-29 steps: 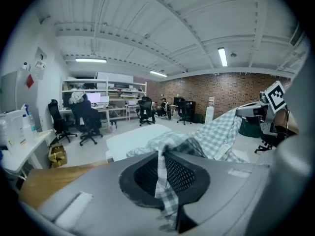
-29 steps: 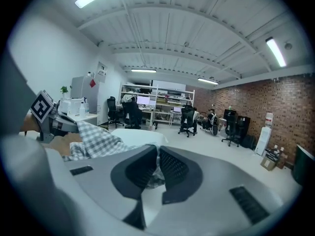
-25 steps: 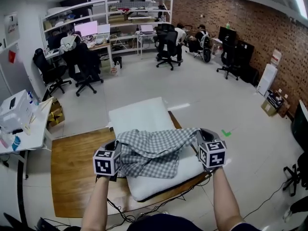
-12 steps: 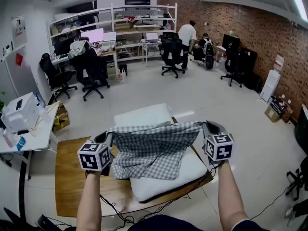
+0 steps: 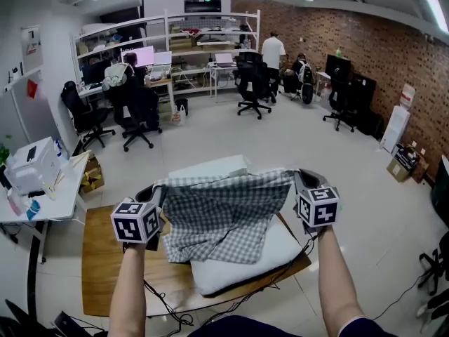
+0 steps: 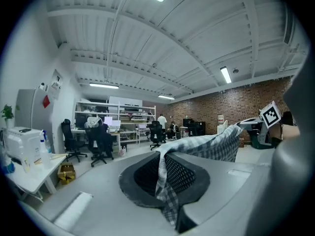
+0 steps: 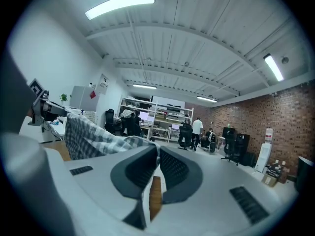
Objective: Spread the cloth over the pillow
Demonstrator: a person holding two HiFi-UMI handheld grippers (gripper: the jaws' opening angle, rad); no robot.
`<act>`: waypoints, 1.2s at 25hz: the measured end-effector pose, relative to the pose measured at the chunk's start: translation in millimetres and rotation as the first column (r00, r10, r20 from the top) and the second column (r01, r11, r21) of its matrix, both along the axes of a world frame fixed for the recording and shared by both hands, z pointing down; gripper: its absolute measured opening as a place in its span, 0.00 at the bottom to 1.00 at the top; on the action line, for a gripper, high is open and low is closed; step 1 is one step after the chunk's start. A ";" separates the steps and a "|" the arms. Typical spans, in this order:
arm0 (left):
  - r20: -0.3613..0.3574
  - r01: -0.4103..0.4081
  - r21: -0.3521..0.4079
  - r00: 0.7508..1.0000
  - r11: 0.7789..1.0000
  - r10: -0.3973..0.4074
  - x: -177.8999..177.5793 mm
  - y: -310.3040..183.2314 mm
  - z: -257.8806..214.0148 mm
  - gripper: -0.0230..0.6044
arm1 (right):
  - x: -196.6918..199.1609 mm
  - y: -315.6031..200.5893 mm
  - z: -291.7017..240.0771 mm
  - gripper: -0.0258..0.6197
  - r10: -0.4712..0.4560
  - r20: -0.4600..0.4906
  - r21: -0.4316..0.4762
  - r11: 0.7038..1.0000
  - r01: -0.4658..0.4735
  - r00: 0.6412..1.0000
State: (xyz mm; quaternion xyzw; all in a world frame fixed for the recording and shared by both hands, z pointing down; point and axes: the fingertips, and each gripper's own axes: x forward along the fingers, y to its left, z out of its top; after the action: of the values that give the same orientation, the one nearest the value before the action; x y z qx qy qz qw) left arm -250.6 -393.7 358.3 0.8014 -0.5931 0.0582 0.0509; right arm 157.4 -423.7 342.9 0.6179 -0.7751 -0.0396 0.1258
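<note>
Over the last second the left gripper (image 5: 158, 194) and right gripper (image 5: 297, 181), each clamped on a top corner of the cloth (image 5: 221, 213), have risen and drawn apart, so it hangs stretched at centre frame above the pillow (image 5: 245, 262), seemingly ready to lay.

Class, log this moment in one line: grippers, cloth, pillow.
left gripper: shut on grey-and-white checked cloth | right gripper: shut on same cloth | cloth: stretched above white rectangular pillow, not yet spread
</note>
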 end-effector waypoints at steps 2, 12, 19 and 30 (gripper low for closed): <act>0.005 0.012 0.012 1.000 1.000 -0.012 -1.4 -3.4 -8.0 0.05 | -1.3 -5.0 -4.8 0.09 0.000 -0.004 0.002 1.000 0.000 1.000; 0.022 0.047 0.095 0.999 0.994 -0.049 -7.6 -19.7 -60.5 0.05 | -6.4 -25.7 -51.1 0.09 -0.011 -0.007 0.069 0.998 0.011 1.000; 0.005 0.054 0.124 0.998 0.991 -0.055 -12.2 -27.3 -87.6 0.05 | -11.5 -39.1 -84.5 0.09 -0.014 -0.014 0.112 0.994 0.016 1.000; -0.003 0.096 0.136 0.995 0.986 -0.096 -16.4 -50.2 -117.0 0.05 | -16.7 -74.7 -128.6 0.09 -0.023 -0.039 0.140 0.990 0.028 0.999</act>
State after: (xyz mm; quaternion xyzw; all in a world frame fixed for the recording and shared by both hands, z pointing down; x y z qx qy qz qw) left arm -267.0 -443.9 241.3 0.7734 -0.6337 0.0165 -0.0020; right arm 140.6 -498.4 214.2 0.6146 -0.7756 -0.1071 0.0959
